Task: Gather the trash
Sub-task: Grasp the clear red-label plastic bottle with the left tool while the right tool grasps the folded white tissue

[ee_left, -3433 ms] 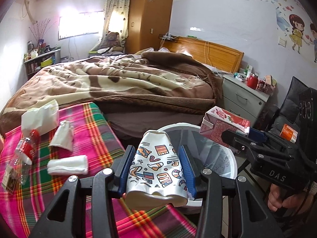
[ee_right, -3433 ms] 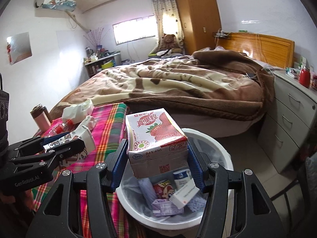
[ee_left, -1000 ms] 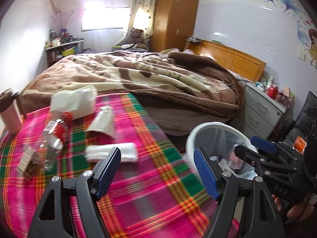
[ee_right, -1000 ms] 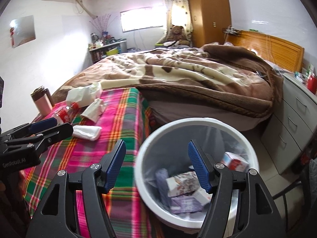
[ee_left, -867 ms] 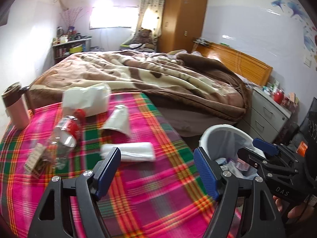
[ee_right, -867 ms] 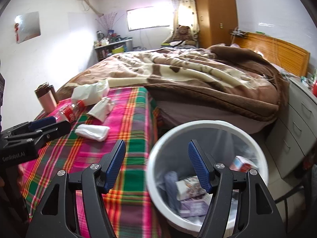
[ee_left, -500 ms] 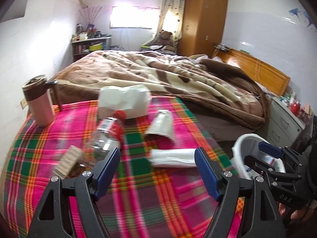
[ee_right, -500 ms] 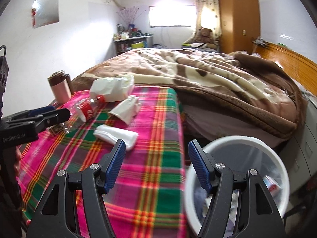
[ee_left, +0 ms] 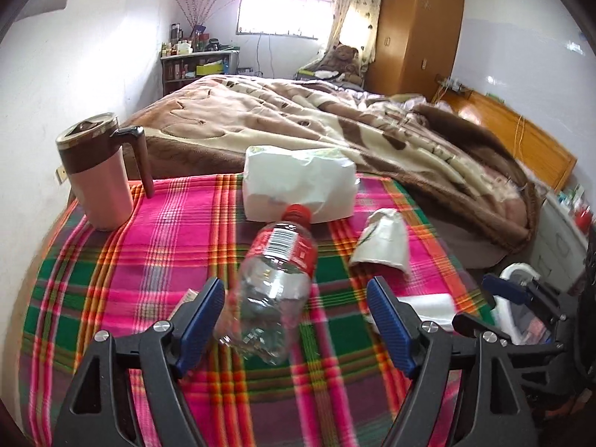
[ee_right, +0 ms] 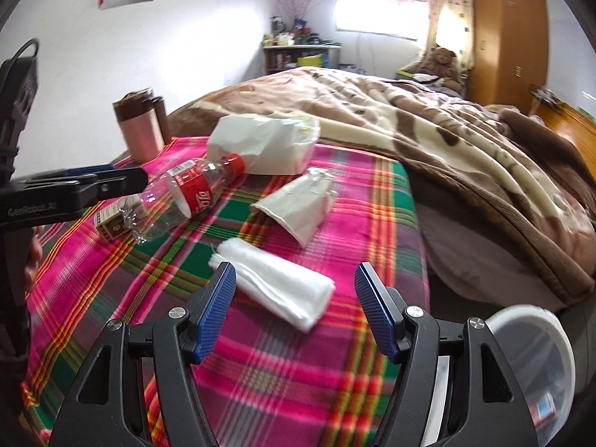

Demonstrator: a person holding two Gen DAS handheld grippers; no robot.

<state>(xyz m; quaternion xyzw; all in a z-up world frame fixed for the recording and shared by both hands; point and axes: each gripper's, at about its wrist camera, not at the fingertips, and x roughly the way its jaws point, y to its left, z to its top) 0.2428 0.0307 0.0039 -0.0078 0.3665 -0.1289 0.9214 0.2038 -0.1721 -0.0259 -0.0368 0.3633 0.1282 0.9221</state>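
My left gripper [ee_left: 296, 314] gapes over the bottle [ee_left: 277, 283]; my right gripper [ee_right: 294, 303], jaws apart, frames the tissue [ee_right: 273, 290]. I should centre each, then squeeze gently.

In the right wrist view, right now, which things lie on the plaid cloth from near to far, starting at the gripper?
folded white tissue pack → crushed white paper cup → clear plastic bottle with red label → torn white tissue package → pink mug with brown lid
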